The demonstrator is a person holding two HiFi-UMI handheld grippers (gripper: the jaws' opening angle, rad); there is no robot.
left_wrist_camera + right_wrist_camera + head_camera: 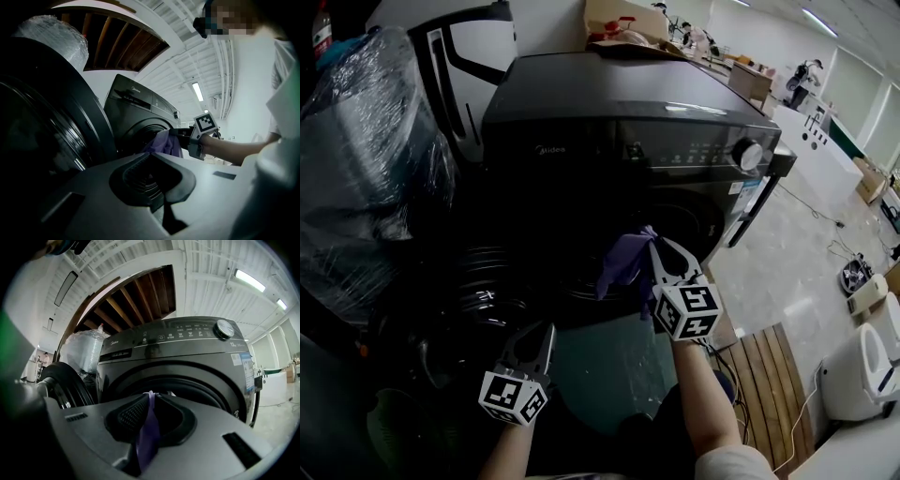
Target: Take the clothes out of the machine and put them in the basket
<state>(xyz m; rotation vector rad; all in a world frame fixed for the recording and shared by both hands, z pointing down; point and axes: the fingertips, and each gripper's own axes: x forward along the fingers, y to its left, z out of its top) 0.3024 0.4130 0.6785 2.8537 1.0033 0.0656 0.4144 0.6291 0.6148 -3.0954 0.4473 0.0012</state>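
— Locating the washing machine [628,112]: where is it seen?
— It is seen straight ahead, with its round door [478,281] swung open to the left.
— Where is the purple cloth [619,267] found?
— It is pinched by the right gripper [656,244] just outside the drum opening and hangs down. The left gripper [532,336] is held lower, its jaws pressed together on nothing.

Pale tiled floor [787,272], wooden pallet [769,375], ceiling striplight [248,280]
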